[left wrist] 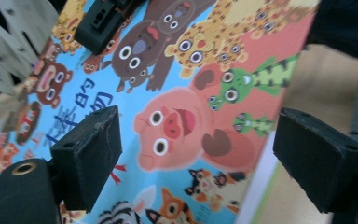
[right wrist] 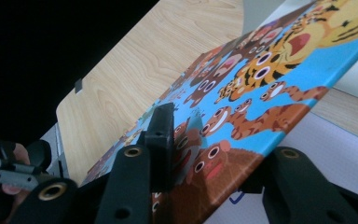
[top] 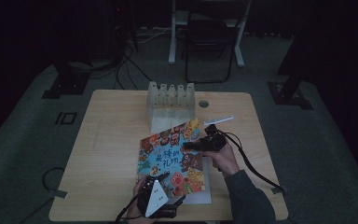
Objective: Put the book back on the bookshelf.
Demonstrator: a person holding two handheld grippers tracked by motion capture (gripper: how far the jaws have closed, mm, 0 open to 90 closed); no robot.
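A picture book [top: 172, 158] with a bright cartoon-animal cover lies right of centre on the wooden table [top: 107, 154]. My right gripper [top: 189, 147] comes in from the book's right side. In the right gripper view it [right wrist: 205, 154] is shut on the book's cover [right wrist: 261, 84], one jaw on top and the other beneath, with that edge raised off the white page below. My left gripper [top: 161, 181] sits at the book's near edge. In the left gripper view its jaws [left wrist: 203, 149] stand wide open over the cover [left wrist: 182, 116], pinching nothing.
A clear plastic rack [top: 170, 105] stands behind the book at the table's far side. A white strip [top: 219, 120] lies beside it, near a round cable hole [top: 203, 103]. A white sheet [top: 200, 198] shows under the book's near edge. A chair [top: 209, 42] stands beyond the table.
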